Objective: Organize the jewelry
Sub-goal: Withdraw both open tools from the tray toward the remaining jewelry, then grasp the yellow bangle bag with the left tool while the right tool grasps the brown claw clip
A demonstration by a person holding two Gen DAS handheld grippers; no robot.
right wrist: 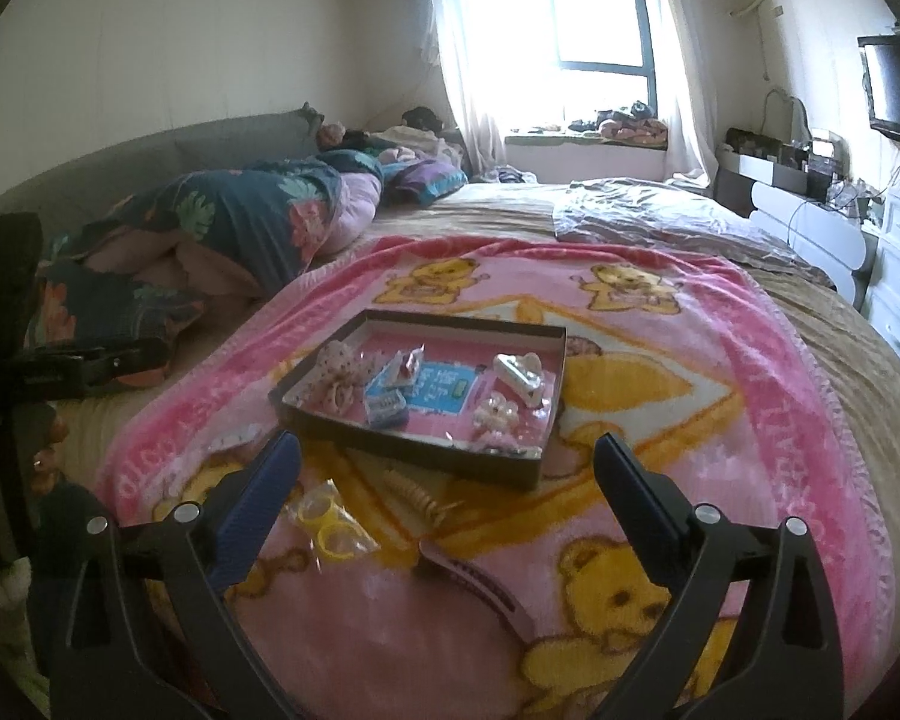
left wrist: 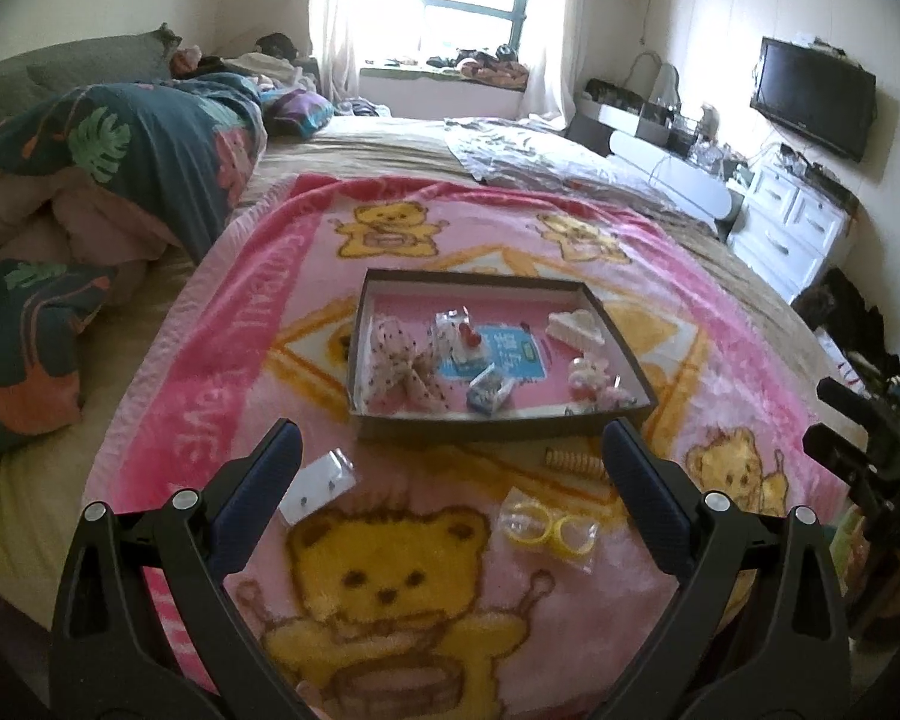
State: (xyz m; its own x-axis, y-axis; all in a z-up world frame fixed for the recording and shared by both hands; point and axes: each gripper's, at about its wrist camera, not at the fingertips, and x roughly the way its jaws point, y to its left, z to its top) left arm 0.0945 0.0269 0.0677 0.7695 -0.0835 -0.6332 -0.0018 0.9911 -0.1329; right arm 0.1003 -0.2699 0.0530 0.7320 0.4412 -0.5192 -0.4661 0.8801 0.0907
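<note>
Left tongs: wide open, nothing held, hovering over the near edge of the blanket.
Right tongs: wide open too, empty, off to the right of the left pair.
Tray: shallow dark cardboard box near the middle of the blanket, pink floor. Inside lie a dotted fabric bow, a white claw clip and a few small packets.
Loose pieces: all on the blanket between the tray's near wall and the tongs.
Earring card: flat white card in clear film, beside the left tongs' left finger.
Rings: yellow hoops in a crinkly clear bag, nearer the left tongs' right finger.
Spiral clip: beige ribbed coil, long axis roughly along the tray's near wall.
Dark clip: long slim bar, lying aslant, directly ahead of the right tongs.
Likely next: the left pair looks nearer the card and rings, the right nearer the dark clip.
Surface: plush fleece, soft, so thin items may sink in.
</note>
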